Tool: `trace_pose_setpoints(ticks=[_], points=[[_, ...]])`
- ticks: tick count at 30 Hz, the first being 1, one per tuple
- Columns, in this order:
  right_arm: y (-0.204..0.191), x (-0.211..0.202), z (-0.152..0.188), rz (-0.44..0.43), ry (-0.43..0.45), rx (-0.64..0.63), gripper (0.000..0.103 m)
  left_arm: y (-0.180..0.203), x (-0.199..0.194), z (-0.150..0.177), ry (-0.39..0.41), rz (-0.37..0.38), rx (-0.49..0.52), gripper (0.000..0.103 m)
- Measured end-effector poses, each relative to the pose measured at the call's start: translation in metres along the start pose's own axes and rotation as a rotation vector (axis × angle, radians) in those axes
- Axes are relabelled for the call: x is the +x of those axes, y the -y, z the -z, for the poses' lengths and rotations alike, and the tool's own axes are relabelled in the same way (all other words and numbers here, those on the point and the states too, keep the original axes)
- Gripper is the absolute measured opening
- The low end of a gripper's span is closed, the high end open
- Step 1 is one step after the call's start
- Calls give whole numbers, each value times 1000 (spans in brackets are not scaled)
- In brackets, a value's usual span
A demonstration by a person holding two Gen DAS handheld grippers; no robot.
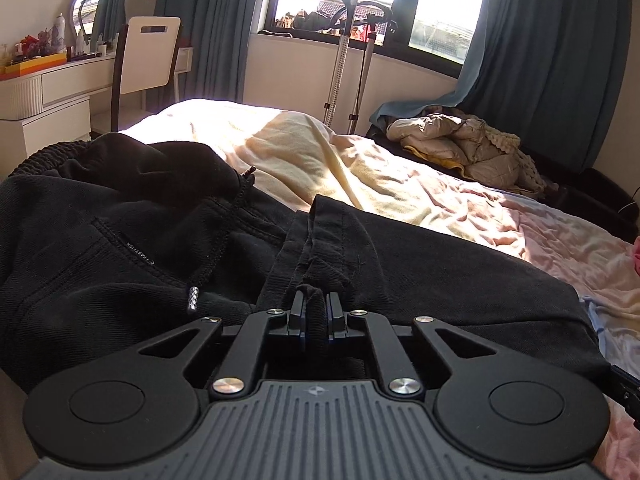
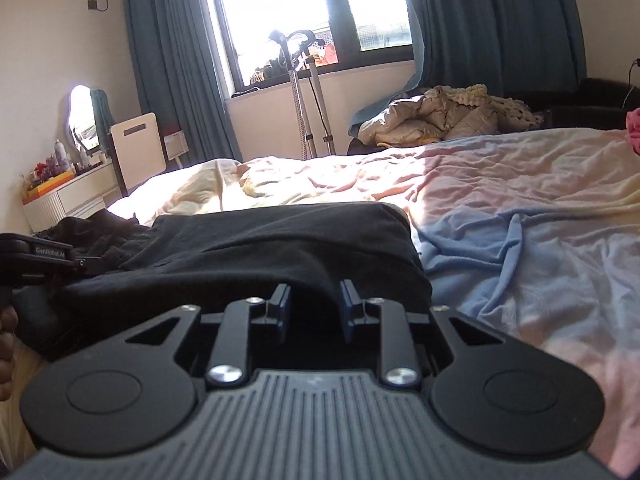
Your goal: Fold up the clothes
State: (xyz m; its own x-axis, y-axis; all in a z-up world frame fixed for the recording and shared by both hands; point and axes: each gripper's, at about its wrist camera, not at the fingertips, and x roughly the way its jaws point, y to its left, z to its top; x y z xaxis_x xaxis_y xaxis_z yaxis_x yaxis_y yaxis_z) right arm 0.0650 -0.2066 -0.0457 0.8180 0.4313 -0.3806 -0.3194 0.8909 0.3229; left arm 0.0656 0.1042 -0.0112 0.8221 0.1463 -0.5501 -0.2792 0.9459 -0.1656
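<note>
Seemingly black trousers [image 1: 400, 248] between tool [image 1: 315, 304] tips

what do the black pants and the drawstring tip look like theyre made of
Black pants: probably a thick cotton knit, matte; fine diagonal ribbing and stitched seams show. Drawstring tip: likely metal, shiny silver with a faceted pattern that catches light, though it could be coated plastic.
</note>
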Motion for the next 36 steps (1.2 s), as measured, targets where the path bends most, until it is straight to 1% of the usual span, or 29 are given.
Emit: trace_pose_setpoints(ticks=[1, 2, 3, 4, 5, 7, 8, 9, 11, 13, 15, 17, 19, 21, 22, 23, 24, 26, 28, 29, 30, 31, 33, 34, 35, 36], points=[[3, -6, -2, -22, 5, 50, 32, 0, -7, -1, 20, 1, -4, 26], [6, -10, -3, -31, 12, 89, 35, -1, -14, -2, 44, 2, -6, 38], [9, -12, -4, -39, 19, 127, 37, -1, -21, -3, 68, 4, -9, 44], [12, -15, -6, -47, 25, 166, 39, -1, -28, -3, 92, 6, -12, 55], [14, -17, -7, -47, 35, 195, 42, -2, -35, -4, 116, 8, -14, 57], [20, -20, -9, -35, 56, 248, 57, 1, -37, -6, 141, 26, 8, 57], [25, -19, -10, -20, 65, 271, 69, 4, -32, -7, 133, 14, 30, 57], [31, -18, -12, -4, 74, 293, 72, 8, -25, -7, 120, -6, 53, 58], [43, -13, -12, 14, 79, 345, 73, 13, -9, -5, 76, -35, 83, 58], [59, -3, -9, 22, 61, 417, 75, 15, 7, -1, 16, -56, 104, 58], [70, 14, -4, 16, 10, 446, 76, 14, 19, 3, -17, -88, 123, 58], [74, 35, 1, 17, -61, 425, 76, 13, 24, 4, -28, -93, 126, 59], [81, 53, 10, -17, -107, 462, 78, 9, 27, 5, -43, -90, 119, 60], [88, 62, 13, -71, -110, 501, 87, 5, 29, 4, -52, -81, 101, 60], [88, 65, 12, -93, -122, 498, 88, 4, 30, 4, -57, -79, 91, 61], [87, 67, 9, -114, -137, 493, 89, 2, 31, 4, -62, -77, 82, 62], [85, 69, 4, -155, -159, 505, 89, 2, 32, 3, -65, -77, 74, 62], [76, 65, -8, -203, -140, 493, 89, 2, 32, 3, -66, -81, 74, 62], [62, 58, -21, -248, -97, 449, 89, 4, 32, 4, -65, -87, 83, 62], [58, 58, -24, -247, -90, 443, 89, 5, 32, 4, -64, -89, 87, 62], [56, 60, -25, -225, -98, 446, 90, 5, 32, 4, -62, -90, 90, 62], [58, 65, -23, -207, -119, 459, 90, 5, 31, 5, -61, -90, 92, 62], [72, 83, -8, -190, -203, 539, 89, 6, 31, 5, -59, -91, 95, 62], [74, 85, -5, -188, -206, 552, 89, 7, 31, 6, -55, -94, 97, 62], [74, 87, -3, -187, -201, 560, 87, 8, 31, 5, -50, -99, 96, 62], [74, 88, -1, -186, -197, 567, 74, 9, 30, 5, -39, -100, 91, 63]])
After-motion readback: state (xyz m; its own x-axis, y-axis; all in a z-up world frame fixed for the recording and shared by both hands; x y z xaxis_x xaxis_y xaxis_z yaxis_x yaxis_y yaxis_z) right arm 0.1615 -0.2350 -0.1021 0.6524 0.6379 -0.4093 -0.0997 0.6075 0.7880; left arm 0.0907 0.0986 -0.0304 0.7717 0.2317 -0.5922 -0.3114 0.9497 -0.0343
